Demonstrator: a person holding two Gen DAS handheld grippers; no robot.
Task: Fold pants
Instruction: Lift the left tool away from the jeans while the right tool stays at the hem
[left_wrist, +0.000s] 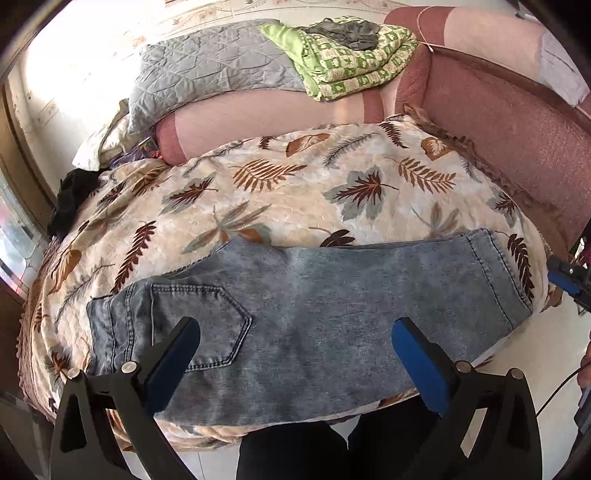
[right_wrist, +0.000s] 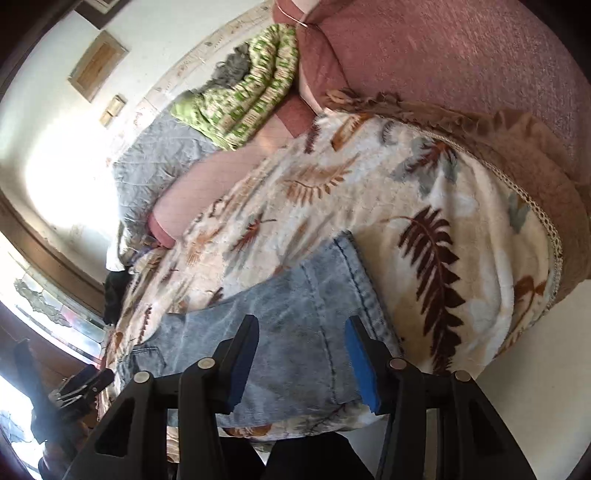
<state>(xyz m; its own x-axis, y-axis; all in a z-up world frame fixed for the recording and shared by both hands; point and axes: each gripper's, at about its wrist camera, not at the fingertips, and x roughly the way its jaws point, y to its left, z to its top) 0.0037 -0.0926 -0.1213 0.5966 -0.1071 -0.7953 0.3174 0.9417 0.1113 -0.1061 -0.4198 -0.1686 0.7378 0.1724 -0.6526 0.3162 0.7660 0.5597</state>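
Observation:
Light blue jeans (left_wrist: 314, 295) lie flat across the near edge of a leaf-print blanket (left_wrist: 295, 184). Their waist and back pocket (left_wrist: 207, 314) are at the left, the leg hem (left_wrist: 495, 273) at the right. My left gripper (left_wrist: 295, 326) hovers over the pocket end, open wide, with nothing between its blue pads. In the right wrist view, my right gripper (right_wrist: 303, 325) hangs above the hem end of the jeans (right_wrist: 295, 314), open and holding nothing. The right gripper (left_wrist: 565, 278) also shows at the right edge of the left wrist view.
A grey quilted pillow (left_wrist: 207, 70) and a folded green patterned blanket (left_wrist: 351, 59) lie at the back. A pink upholstered rest (left_wrist: 498, 122) curves along the right. A black cloth (left_wrist: 74, 199) sits at the left edge. A person's dark trouser legs (left_wrist: 332, 450) stand at the bed's front.

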